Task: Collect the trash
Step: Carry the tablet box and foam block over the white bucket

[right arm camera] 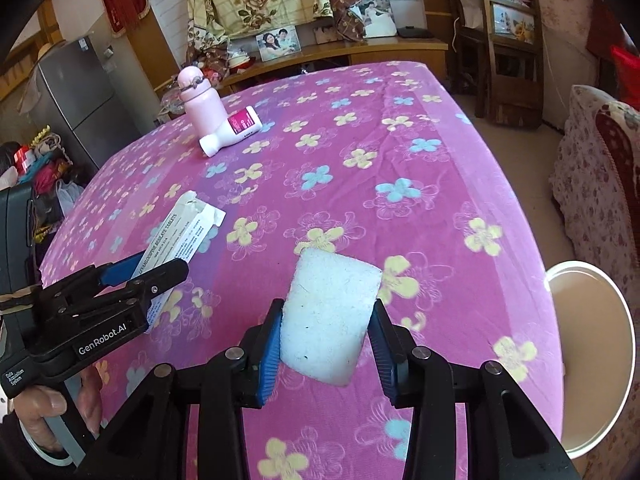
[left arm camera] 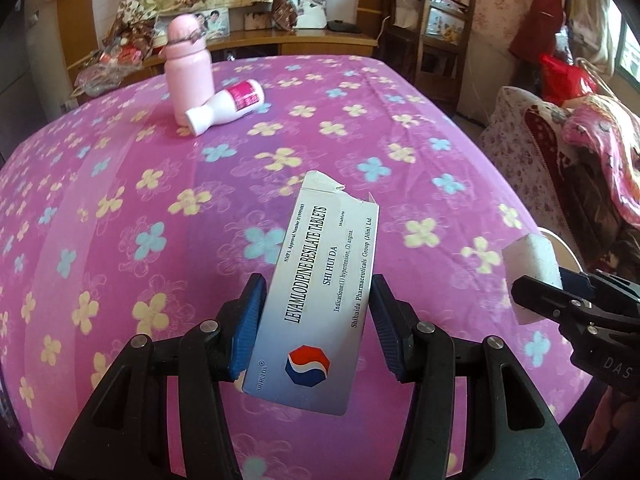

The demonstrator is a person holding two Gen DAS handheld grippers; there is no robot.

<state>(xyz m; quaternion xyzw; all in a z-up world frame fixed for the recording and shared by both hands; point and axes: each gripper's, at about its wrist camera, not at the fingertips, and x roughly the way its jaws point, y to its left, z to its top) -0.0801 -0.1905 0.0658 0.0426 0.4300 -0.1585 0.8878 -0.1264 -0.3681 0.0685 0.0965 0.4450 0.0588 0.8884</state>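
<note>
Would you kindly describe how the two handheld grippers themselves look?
Both are black plastic with silver pivot pins and ribbed blue pads on the fingers. The left gripper carries white "GenRobot.AI" lettering on its side, seen from the right wrist view. The right gripper shows raised "DAS" letters from the left wrist view.

Daylight is coming through a window (left arm camera: 630,54) at the right; a grey fridge (right arm camera: 76,92) is standing upper left, wooden chairs (right arm camera: 506,60) upper right.
</note>
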